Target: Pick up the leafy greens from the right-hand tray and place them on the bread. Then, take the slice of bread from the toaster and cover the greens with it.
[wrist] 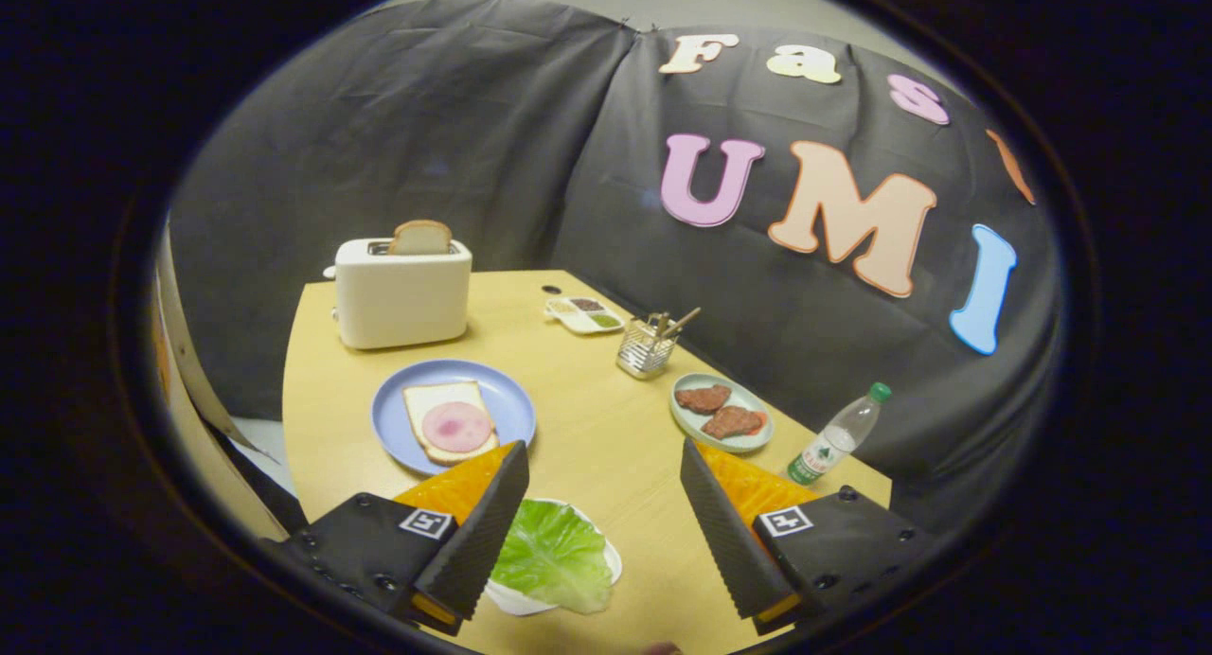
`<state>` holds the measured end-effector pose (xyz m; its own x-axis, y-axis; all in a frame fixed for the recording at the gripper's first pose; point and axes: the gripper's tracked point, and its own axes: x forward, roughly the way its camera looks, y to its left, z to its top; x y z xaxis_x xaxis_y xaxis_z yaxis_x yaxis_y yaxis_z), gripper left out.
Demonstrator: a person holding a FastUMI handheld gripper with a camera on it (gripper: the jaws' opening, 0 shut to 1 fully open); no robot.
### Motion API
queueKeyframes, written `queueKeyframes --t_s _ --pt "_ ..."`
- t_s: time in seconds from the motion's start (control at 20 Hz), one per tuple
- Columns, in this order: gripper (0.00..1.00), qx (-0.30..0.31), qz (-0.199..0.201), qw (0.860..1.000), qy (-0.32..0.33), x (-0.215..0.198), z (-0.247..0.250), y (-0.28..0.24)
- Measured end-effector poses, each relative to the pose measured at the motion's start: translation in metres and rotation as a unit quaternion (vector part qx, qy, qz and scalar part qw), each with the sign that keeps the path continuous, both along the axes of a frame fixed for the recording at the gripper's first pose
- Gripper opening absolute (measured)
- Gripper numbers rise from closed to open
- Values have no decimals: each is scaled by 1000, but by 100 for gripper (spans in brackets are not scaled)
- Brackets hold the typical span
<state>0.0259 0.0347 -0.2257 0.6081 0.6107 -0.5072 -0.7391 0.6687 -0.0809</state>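
My gripper (604,458) is open above the wooden table (606,437), with nothing between its fingers. A green lettuce leaf (554,553) lies on a small white tray (614,565) just below and between the fingers, close to the left one. Ahead of the left finger sits a blue plate (502,399) with a slice of bread (445,399) topped by a round pink ham slice (456,426). Farther back stands a white toaster (402,293) with a slice of bread (421,238) sticking up from its slot.
A pale green plate (689,426) with two meat pieces (720,411) lies ahead of the right finger. A clear water bottle (839,434) lies near the table's right edge. A wire holder with utensils (648,345) and a small condiment tray (584,314) sit at the back.
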Motion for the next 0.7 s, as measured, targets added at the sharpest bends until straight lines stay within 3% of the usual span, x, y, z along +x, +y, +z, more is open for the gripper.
queueKeyframes --t_s 0.35,0.7 --pt "100 -63 61 994 60 -20 -66 2" --pt "100 -99 85 984 125 -41 -126 -4"
